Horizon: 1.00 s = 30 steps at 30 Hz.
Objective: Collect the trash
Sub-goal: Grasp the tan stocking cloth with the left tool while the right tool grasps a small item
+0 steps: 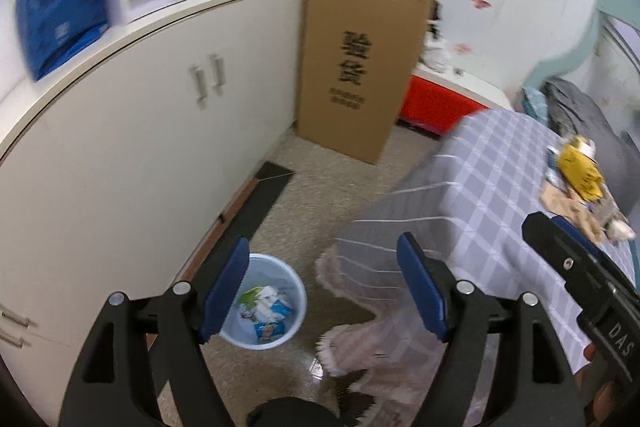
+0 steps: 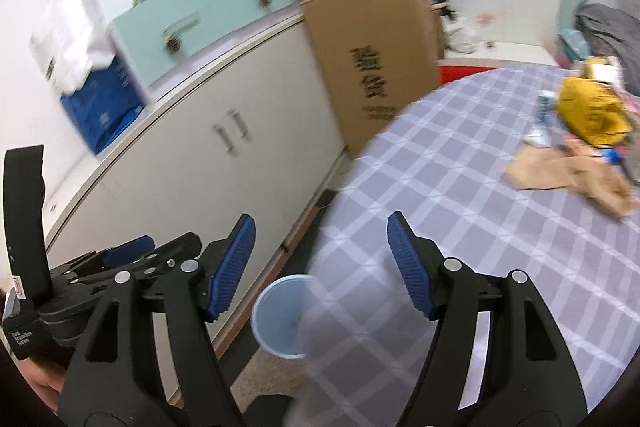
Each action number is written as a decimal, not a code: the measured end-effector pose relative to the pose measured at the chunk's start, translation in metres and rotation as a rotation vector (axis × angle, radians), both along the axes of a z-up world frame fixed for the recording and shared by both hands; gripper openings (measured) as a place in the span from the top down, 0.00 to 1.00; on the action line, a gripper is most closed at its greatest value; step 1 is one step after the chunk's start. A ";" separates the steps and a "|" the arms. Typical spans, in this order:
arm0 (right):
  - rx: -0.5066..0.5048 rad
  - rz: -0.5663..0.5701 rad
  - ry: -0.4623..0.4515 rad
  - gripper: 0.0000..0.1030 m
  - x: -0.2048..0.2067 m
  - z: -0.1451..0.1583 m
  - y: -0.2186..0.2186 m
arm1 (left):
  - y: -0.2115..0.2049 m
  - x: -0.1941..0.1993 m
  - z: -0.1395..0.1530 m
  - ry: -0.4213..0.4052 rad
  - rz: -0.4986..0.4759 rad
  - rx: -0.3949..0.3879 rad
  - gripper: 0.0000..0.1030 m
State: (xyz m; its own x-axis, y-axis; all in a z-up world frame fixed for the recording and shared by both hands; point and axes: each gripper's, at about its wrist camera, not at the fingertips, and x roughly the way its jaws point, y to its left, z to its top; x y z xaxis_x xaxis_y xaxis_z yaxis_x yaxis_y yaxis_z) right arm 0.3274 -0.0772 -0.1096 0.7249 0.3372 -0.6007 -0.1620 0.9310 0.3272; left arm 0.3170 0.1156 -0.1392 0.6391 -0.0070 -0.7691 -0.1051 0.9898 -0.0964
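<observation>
The left gripper hangs spread wide with nothing between its blue pads, low in the frame above a light blue bin on the speckled floor, wrappers lying inside. The right gripper is likewise released and empty over the checked bedspread. At the right edge lies a trash pile: a yellow bag and crumpled brown paper. A cardboard box stands beside white cabinets behind.

A tall cardboard box stands against the white cabinet on the left. A red storage box sits far behind the checked bed.
</observation>
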 end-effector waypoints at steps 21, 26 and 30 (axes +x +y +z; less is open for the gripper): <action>0.042 -0.479 0.034 0.28 -0.042 -0.029 -0.261 | -0.283 0.056 -0.014 0.042 -0.442 -0.084 0.19; 0.069 -0.490 0.053 0.28 -0.040 -0.036 -0.278 | -0.314 0.066 -0.028 0.064 -0.456 -0.074 0.19; 0.093 -0.483 0.051 0.28 -0.038 -0.037 -0.282 | -0.326 0.077 -0.039 0.086 -0.436 -0.048 0.20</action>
